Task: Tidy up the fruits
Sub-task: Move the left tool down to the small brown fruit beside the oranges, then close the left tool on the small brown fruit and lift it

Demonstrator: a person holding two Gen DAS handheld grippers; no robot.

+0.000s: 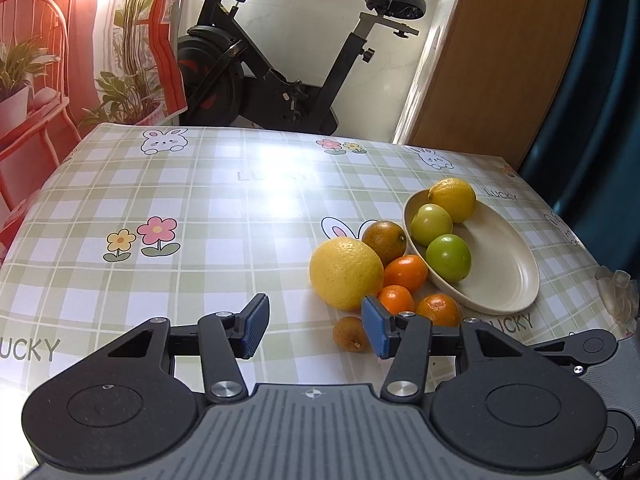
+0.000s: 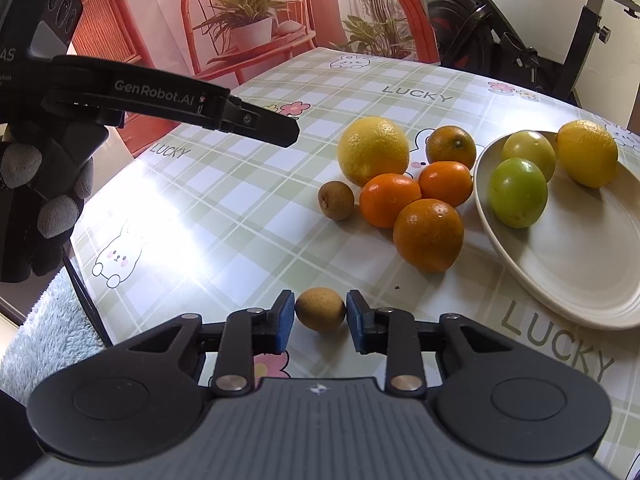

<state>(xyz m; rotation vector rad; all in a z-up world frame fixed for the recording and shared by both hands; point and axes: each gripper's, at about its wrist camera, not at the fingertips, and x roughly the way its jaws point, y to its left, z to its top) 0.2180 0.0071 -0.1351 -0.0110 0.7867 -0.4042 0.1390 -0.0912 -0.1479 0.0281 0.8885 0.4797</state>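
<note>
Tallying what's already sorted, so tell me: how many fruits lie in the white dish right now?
3. In the white dish: a yellow lemon at the far end, a yellow-green fruit beside it, and a green fruit in front. The dish's near part is cut off in both views.

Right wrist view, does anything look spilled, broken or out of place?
Nothing spilled or damaged. Six fruits sit outside the cream oval dish, and one small round brown fruit lies apart from the cluster, between the right claw's blue pads.
</note>
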